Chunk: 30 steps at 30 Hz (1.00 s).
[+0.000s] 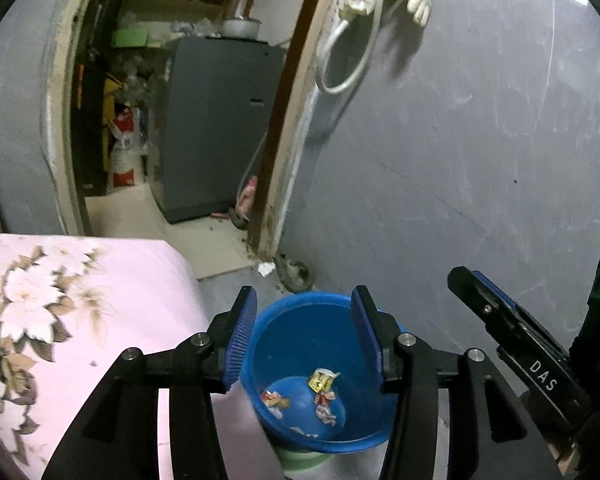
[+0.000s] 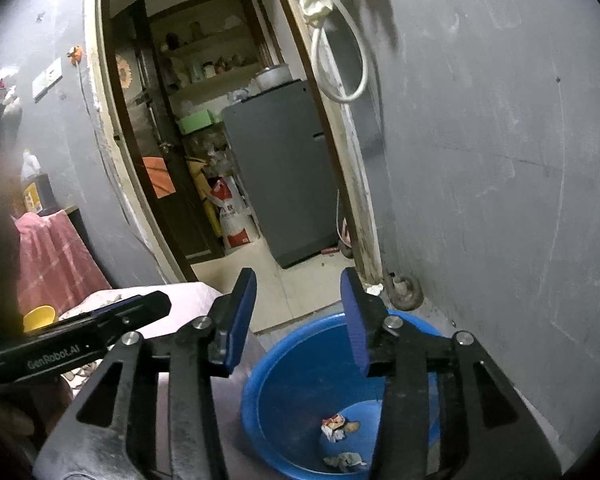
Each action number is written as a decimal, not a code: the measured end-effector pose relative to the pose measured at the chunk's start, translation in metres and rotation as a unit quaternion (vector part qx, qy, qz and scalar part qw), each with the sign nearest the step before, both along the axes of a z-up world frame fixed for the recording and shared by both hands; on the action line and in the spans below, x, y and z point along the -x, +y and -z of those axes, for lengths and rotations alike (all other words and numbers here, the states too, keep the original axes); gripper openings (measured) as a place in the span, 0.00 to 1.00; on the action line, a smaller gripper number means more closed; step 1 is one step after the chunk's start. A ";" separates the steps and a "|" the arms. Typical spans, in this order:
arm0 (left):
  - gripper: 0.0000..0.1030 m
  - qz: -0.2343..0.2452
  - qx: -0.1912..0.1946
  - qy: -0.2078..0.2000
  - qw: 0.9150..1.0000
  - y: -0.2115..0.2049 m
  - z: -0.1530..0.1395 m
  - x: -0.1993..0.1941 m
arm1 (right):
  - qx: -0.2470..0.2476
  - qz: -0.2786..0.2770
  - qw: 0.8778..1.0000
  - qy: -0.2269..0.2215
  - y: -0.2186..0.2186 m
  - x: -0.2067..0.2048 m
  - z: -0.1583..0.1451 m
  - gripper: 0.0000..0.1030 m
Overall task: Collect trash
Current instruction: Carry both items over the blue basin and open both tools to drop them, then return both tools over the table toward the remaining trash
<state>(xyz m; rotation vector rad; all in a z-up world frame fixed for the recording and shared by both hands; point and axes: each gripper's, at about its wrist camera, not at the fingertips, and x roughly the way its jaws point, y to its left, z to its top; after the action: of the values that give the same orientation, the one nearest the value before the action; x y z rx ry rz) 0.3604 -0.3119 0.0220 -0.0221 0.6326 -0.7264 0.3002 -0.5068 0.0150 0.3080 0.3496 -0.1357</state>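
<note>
A blue plastic bin stands on the floor below both grippers, and the right wrist view shows the same bin. Crumpled wrappers lie on its bottom, seen from the right wrist as scraps. My left gripper hangs over the bin mouth, open, with nothing between its blue pads. My right gripper is open and empty too, above the bin's near left rim. One finger of the right gripper shows at the right of the left wrist view. A white paper scrap lies on the floor by the door frame.
Pink floral bedding bulges close on the bin's left. A grey wall rises just behind it. Through the doorway stands a grey cabinet with sacks and shelves beside it. A hose and gloves hang overhead.
</note>
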 end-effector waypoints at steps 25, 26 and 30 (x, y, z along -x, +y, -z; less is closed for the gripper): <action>0.97 -0.224 0.030 -0.132 0.965 0.195 -0.052 0.075 | 0.044 -0.075 0.992 -0.095 0.131 0.030 -0.062 1.00; 0.97 -0.232 0.031 -0.135 0.963 0.202 -0.052 0.077 | 0.044 -0.079 0.991 -0.098 0.137 0.031 -0.061 1.00; 0.97 -0.269 0.021 -0.157 0.950 0.233 -0.051 0.093 | 0.039 -0.097 0.987 -0.118 0.163 0.035 -0.059 1.00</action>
<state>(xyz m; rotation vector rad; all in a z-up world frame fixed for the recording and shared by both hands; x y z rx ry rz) 0.2677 -0.0790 0.0726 -0.1130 0.2813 -0.2040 0.2650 -0.3433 0.0737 0.2075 0.1372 0.0782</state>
